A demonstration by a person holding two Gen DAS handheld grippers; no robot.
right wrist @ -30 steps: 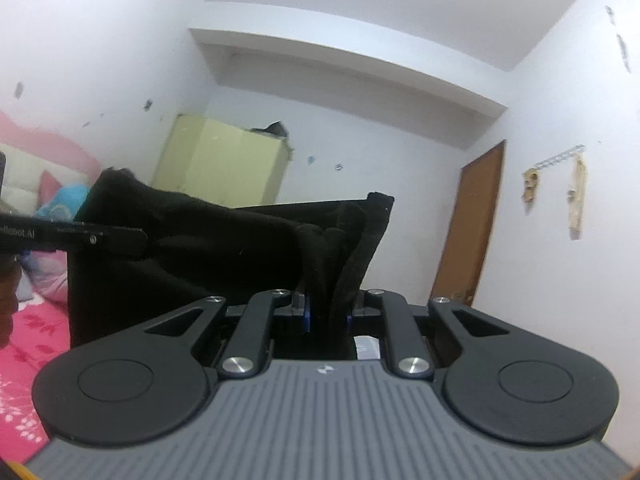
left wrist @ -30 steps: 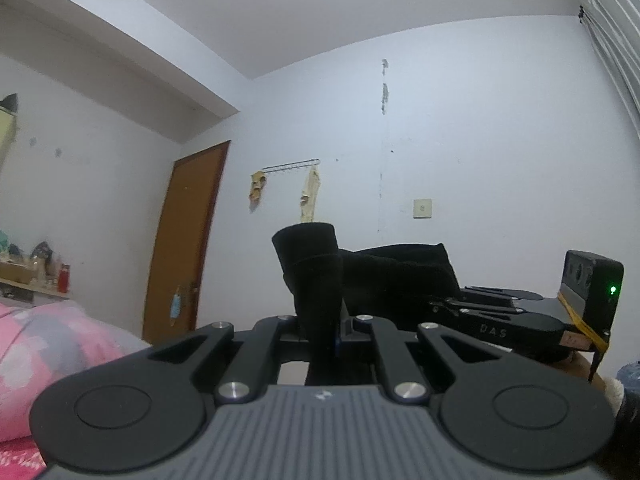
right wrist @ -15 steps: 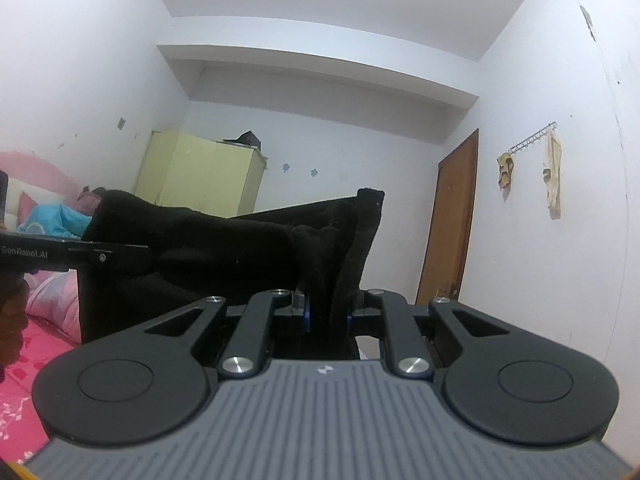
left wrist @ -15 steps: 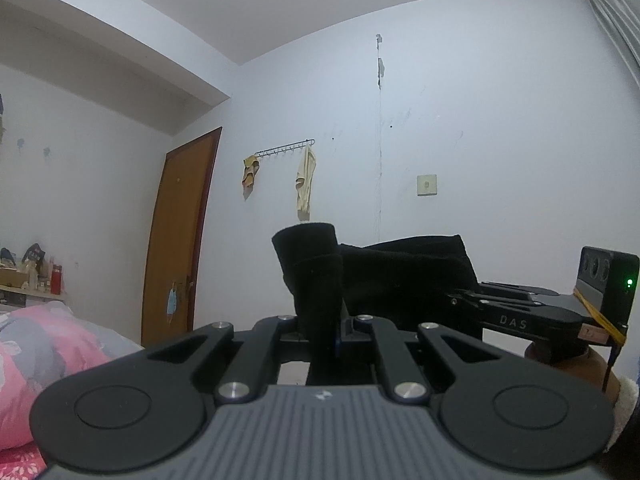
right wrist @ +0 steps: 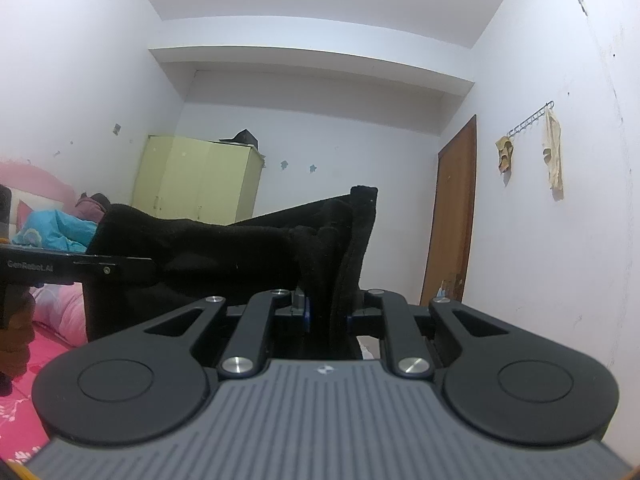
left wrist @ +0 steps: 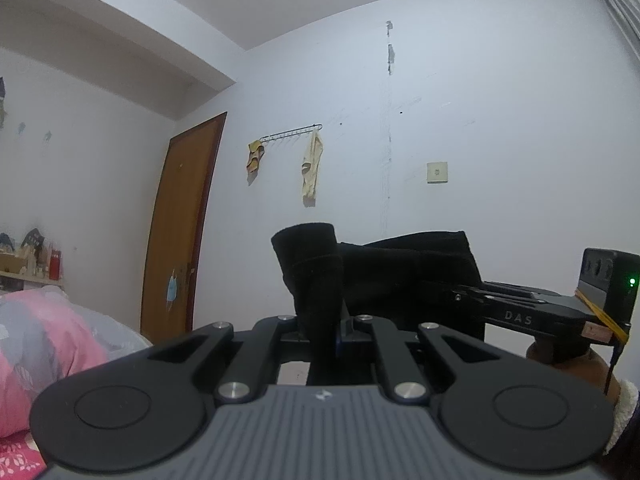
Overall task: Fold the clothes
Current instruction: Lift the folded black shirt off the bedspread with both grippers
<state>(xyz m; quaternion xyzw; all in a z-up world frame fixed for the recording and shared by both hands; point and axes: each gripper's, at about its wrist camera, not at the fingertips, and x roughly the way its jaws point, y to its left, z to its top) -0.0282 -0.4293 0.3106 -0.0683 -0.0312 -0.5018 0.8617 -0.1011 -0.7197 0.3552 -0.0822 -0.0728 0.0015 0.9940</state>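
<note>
In the left wrist view, the pink bed [left wrist: 36, 344] lies at eight o'clock and the door [left wrist: 182, 232] at nine. The left gripper [left wrist: 320, 320] is clenched on one end of the black garment [left wrist: 400, 276], which rises at twelve o'clock from its jaws and stretches toward three o'clock. There the right gripper [right wrist: 328, 312] pinches the other end. The cloth's long axis runs level between the two, held in the air above the bed, each hand equally near its own corner.
</note>
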